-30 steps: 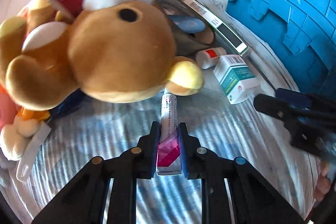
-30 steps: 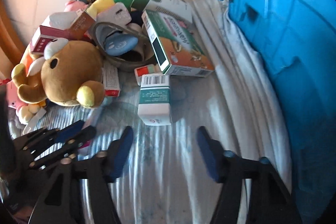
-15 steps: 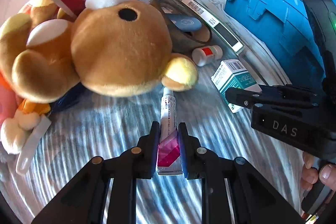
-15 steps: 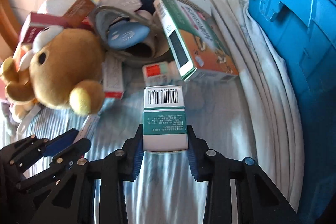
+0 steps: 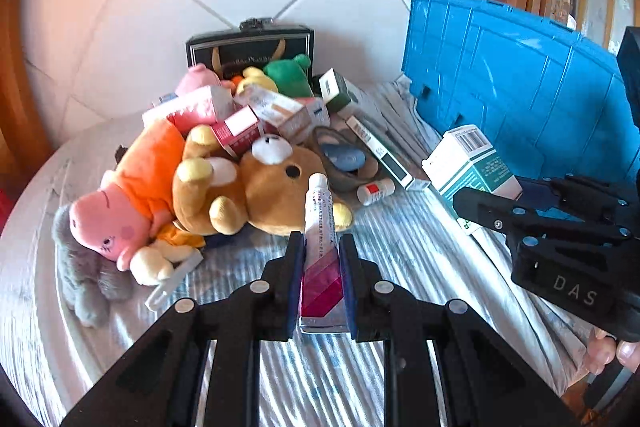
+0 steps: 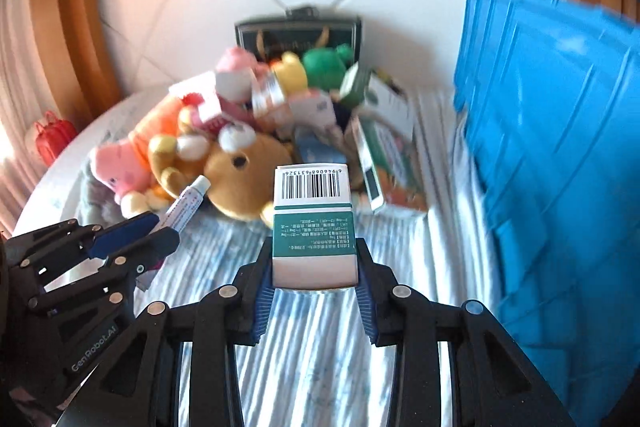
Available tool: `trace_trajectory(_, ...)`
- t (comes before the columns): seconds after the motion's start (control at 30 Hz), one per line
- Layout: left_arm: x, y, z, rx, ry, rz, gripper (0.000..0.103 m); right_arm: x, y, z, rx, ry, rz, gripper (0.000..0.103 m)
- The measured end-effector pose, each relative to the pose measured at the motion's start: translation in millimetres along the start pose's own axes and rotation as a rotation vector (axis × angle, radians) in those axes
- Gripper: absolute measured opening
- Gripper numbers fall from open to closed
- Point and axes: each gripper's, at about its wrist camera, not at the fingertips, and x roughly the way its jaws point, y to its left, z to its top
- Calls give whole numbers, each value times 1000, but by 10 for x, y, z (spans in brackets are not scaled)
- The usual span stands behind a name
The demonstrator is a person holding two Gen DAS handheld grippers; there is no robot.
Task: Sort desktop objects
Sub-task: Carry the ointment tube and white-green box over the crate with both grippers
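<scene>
My left gripper (image 5: 320,259) clamps the ointment tube (image 5: 319,223), my right gripper (image 6: 315,267) the green-and-white box (image 6: 313,227); I'd keep both level toward the blue crate (image 5: 520,87) at two o'clock.

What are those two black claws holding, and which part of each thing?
The left gripper pinches a small tube by its flat crimped end, cap pointing away. The right gripper clamps a green and white box by its two sides near one end.
</scene>
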Motion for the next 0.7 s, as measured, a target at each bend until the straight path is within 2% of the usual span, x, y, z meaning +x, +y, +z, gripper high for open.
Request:
trace_trajectory(0.1,-296,-66,125,8,-53,29,17,-334,14,117,-10,-72,-4,35)
trace_trajectory(0.3,-718,-288,472,19,-160,7,17,-1009,-88,344,-11,-211,-20,35)
trace_trajectory(0.5,-1000,-715,860,62,-274,-54,17,-1721,-387,566,-9,-382,-129,35)
trace_trajectory(0.7,-1130,-1309,1205,114,-341,-134,17,-2128,-921,623,53,-457,-249,35)
